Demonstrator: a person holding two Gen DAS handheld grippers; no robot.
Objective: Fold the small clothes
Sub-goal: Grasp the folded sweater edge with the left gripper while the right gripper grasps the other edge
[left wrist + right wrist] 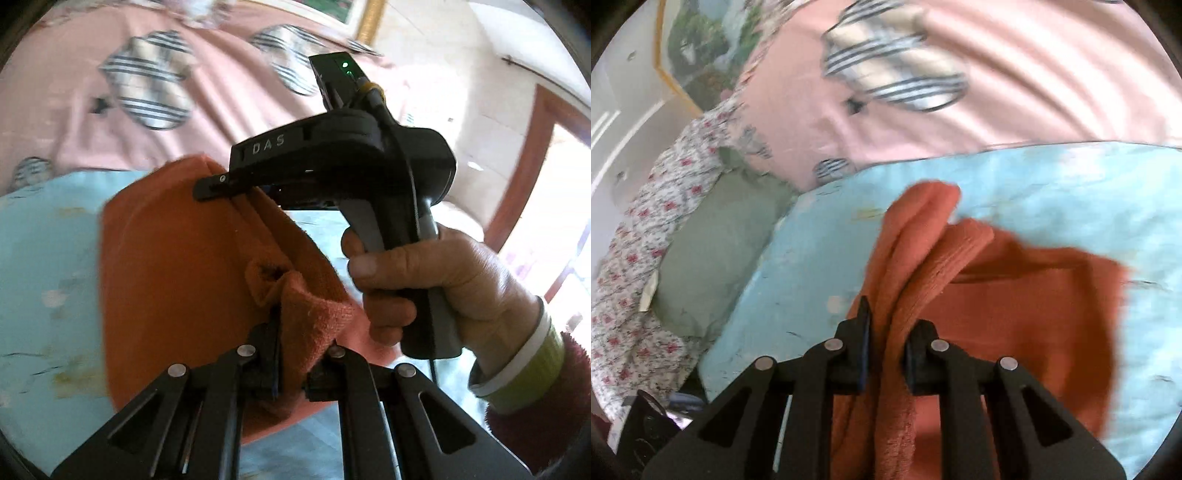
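Your left gripper [291, 350] has its jaws clenched on a bunched corner of the orange garment [177, 273], which lies partly spread over the light blue mat [44, 258] on the pink bedsheet [229, 99]. Your right gripper [886, 354] (held in your right hand [436, 284]) has its jaws clamped on a gathered fold of the same garment, lifted off the mat.

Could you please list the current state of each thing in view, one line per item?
Orange garment: partly lifted off the blue mat, bunched and pinched at two places.
Left gripper: shut on the orange garment.
Right gripper: shut on the orange garment.
Blue mat: lying spread on the pink bedsheet.
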